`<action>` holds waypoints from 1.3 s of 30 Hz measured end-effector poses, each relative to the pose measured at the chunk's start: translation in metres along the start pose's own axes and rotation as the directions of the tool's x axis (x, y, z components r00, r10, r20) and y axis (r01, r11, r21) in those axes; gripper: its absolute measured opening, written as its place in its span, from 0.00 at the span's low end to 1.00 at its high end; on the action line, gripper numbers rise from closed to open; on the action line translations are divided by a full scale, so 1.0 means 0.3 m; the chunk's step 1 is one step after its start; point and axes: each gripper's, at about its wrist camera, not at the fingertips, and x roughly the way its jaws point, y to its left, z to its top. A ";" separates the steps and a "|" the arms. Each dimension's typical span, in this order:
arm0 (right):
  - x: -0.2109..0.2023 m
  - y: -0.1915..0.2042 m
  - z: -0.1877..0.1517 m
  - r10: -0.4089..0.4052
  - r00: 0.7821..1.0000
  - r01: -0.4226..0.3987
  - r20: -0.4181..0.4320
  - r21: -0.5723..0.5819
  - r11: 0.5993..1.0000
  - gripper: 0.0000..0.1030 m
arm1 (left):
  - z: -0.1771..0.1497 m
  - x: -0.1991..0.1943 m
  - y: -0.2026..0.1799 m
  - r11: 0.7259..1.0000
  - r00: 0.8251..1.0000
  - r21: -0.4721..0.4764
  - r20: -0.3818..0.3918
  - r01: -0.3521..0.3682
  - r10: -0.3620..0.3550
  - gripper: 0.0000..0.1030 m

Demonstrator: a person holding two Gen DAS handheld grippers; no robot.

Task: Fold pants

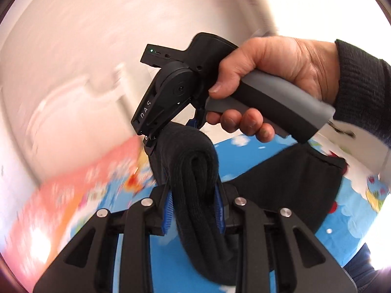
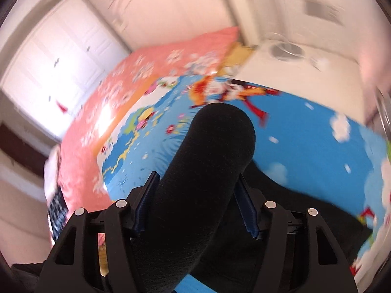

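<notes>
The black pants (image 1: 293,183) hang over a bed with a bright blue cartoon sheet (image 1: 352,219). My left gripper (image 1: 194,210) is shut on a thick folded bunch of the black fabric, held up in the air. In the left wrist view my right gripper (image 1: 150,141), held in a hand, is close ahead and shut on the same bunch. In the right wrist view my right gripper (image 2: 195,207) is shut on a rounded roll of the pants (image 2: 210,161), with more black cloth trailing on the sheet (image 2: 317,151) to the lower right.
The bed has a pink flowered cover (image 2: 136,73) beyond the blue sheet. White closet doors (image 2: 61,48) stand to the left and a white wall behind. A white fan (image 2: 286,48) stands past the bed. Both views are motion-blurred.
</notes>
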 end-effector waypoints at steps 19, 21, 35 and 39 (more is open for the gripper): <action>0.127 -0.538 -0.264 -0.054 0.991 0.074 -0.120 0.169 0.983 0.55 | -0.230 0.179 -0.919 0.802 1.000 0.597 0.009 0.017 -0.028 0.48; 0.096 -0.557 -0.264 -0.058 0.990 0.079 -0.125 0.164 0.983 0.40 | -0.236 0.204 -0.932 0.792 1.000 0.610 0.005 0.013 -0.020 0.35; -0.077 -0.647 -0.233 -0.178 0.983 0.183 -0.047 0.142 0.973 0.29 | -0.069 0.246 -1.044 0.726 0.990 0.682 0.139 -0.083 -0.018 0.22; -0.042 -0.702 -0.255 -0.194 0.980 0.198 -0.042 0.159 0.967 0.29 | -0.102 0.289 -1.120 0.704 0.995 0.709 0.095 -0.040 -0.039 0.22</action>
